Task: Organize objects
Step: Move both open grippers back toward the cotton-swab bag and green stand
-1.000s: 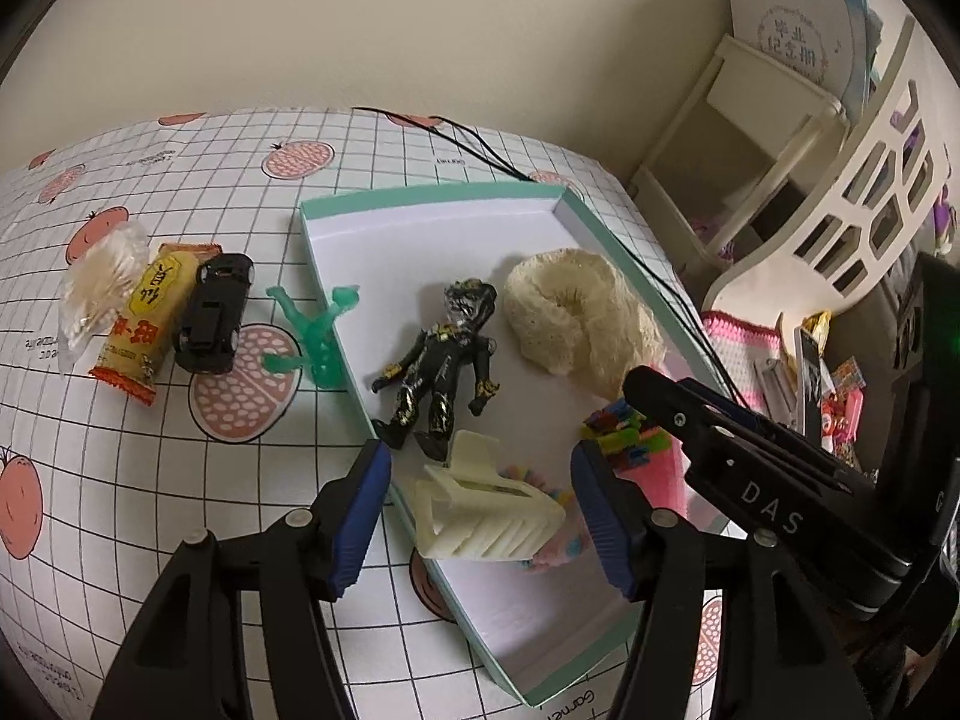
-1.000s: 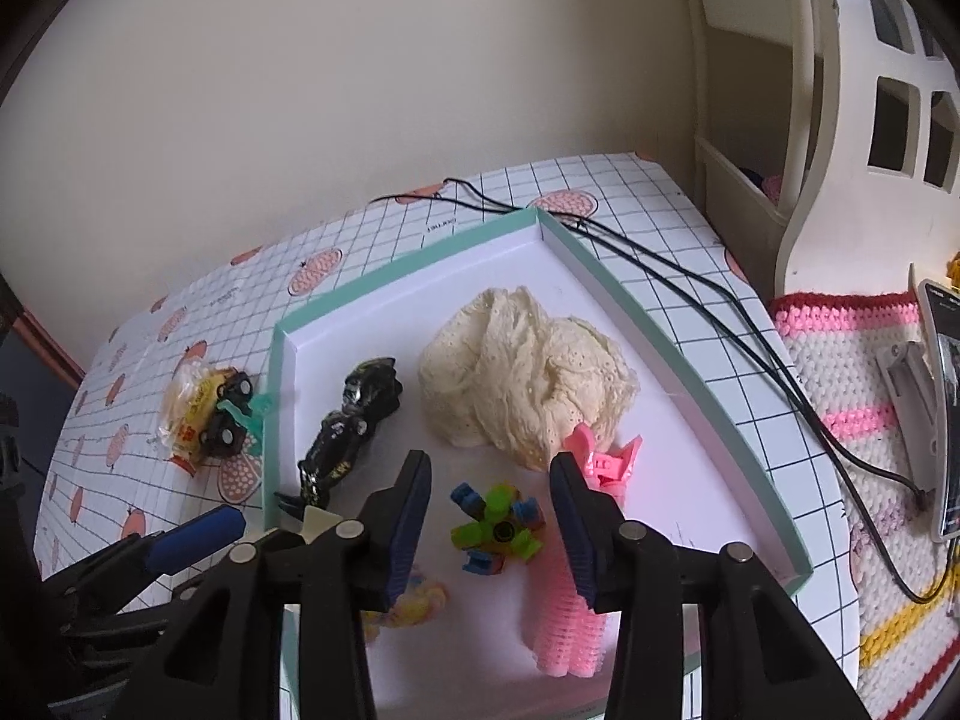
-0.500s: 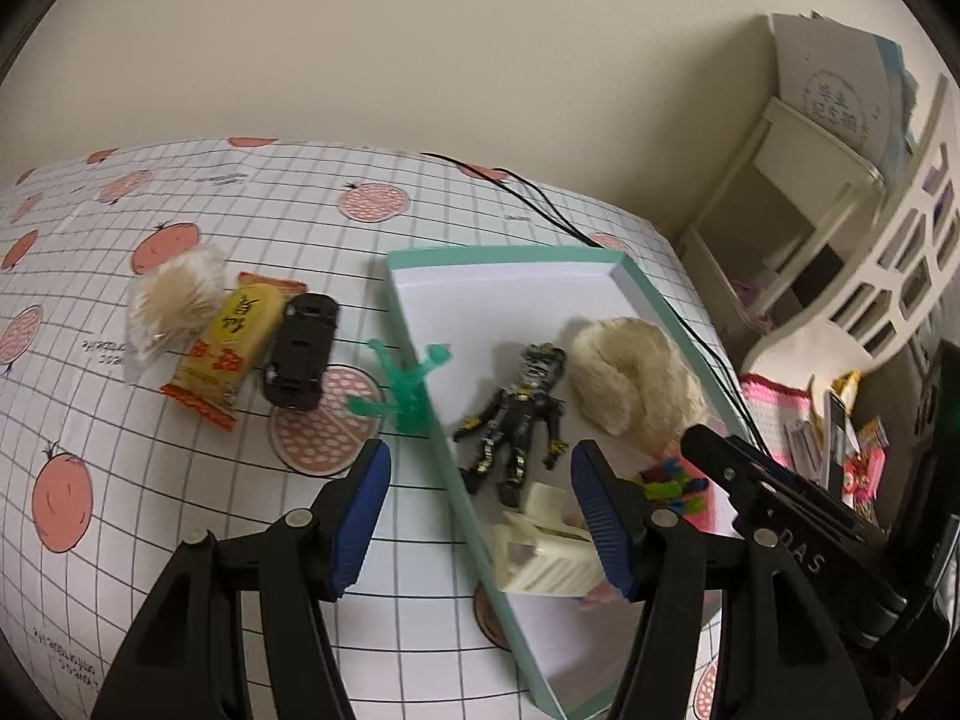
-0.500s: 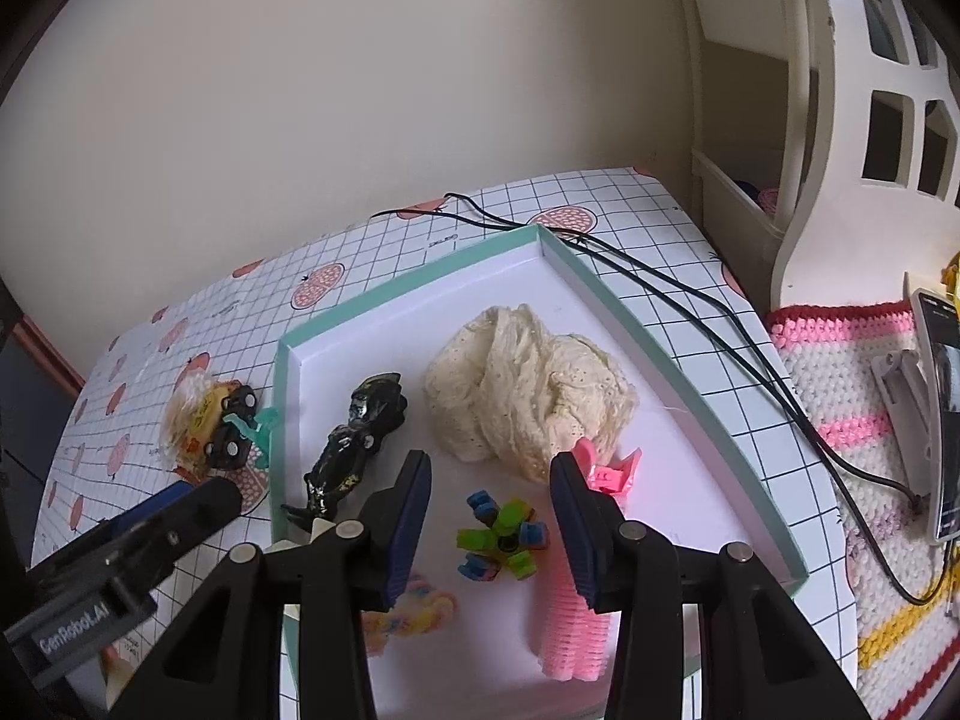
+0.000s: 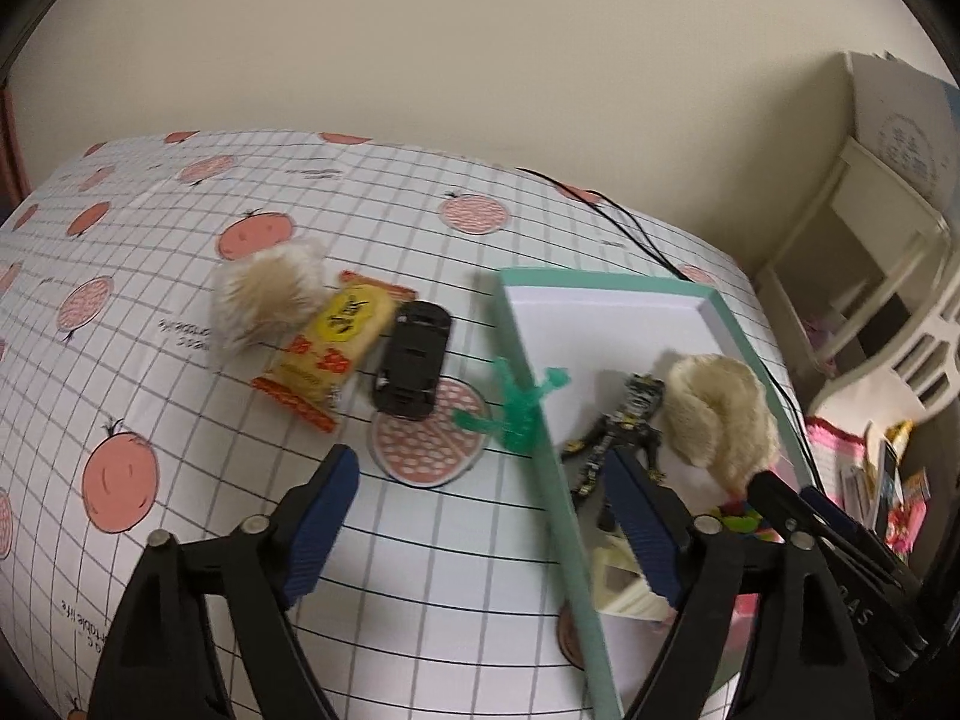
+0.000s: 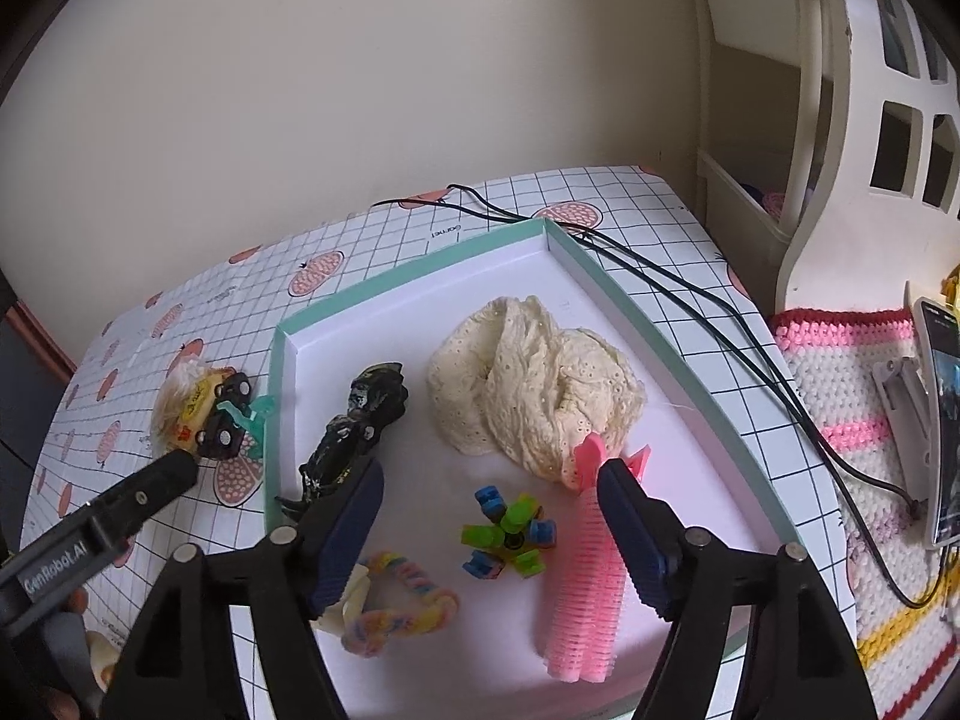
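My left gripper (image 5: 480, 480) is open and empty above the tablecloth, just left of the tray's teal rim (image 5: 552, 480). Ahead of it lie a black toy car (image 5: 414, 357), a yellow snack packet (image 5: 333, 354), a fluffy pom (image 5: 270, 294) and a green figure (image 5: 519, 405) leaning on the rim. My right gripper (image 6: 486, 480) hovers open and empty over the tray (image 6: 414, 264). Inside are a cream cloth (image 6: 534, 384), a black action figure (image 6: 354, 426), a colourful spinner (image 6: 510, 534), a pink hair roller (image 6: 585, 576) and a pastel scrunchie (image 6: 396, 606). A cream hair claw (image 5: 624, 582) sits by the tray's near-left wall.
Black cables (image 6: 690, 294) run along the tray's far right side. A crocheted mat (image 6: 852, 420) with a phone (image 6: 942, 420) lies to the right, and a white shelf unit (image 6: 810, 120) stands behind it. The tablecloth stretches to the left of the snack packet.
My left gripper has swung left, from over the hair claw in the tray to above the tablecloth near the car. The hair claw stays in the tray. The right gripper has barely moved.
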`<state>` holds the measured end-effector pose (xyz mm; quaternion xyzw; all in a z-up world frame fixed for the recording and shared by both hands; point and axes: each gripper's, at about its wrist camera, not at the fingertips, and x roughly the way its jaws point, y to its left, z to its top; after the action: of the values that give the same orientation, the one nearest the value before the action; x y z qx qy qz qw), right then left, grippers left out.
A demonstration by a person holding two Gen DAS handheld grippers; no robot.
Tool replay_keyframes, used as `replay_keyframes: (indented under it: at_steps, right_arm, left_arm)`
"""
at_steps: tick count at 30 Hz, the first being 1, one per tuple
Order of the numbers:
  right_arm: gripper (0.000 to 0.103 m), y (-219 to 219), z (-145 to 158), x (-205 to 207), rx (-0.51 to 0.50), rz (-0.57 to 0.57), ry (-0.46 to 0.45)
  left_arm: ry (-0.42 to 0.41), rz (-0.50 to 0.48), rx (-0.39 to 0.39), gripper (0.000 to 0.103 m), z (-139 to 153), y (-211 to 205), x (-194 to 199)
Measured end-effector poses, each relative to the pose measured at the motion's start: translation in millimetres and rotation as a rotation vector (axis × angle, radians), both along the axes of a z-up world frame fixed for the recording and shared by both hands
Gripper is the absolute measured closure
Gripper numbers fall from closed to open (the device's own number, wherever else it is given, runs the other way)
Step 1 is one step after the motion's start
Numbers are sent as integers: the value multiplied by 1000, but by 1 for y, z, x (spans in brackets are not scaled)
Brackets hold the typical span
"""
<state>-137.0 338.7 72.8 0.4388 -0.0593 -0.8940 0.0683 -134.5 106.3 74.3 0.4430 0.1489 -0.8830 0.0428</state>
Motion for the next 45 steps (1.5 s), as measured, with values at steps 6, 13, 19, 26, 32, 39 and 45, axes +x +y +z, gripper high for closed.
replay_keyframes:
  at_steps: [6,13,19,26,32,39,45]
  right_arm:
    - [15,-2,0,-1,1,-2,0]
    - [15,-9,-1,0,17,16,-2]
    - [0,-16,-1,1,28,27,5]
    - [0,-27,-3,-2,32,45,0]
    - [0,-41,6,-9,14,62,4]
    - [0,-69,21,-8,-12,143,34]
    - [0,-90,23,-14,-5,191,24]
  left_arm:
    - [7,69,-12,8,-3,-14,3]
    - [11,105,-34,4,-5,-27,6]
    - [3,119,-27,4,-7,-34,6]
    - [-7,137,-11,4,-10,-47,5]
    - [-11,171,53,4,-12,-72,0]
    - [18,194,94,4,-9,-108,-8]
    - [11,205,108,4,-14,-135,-18]
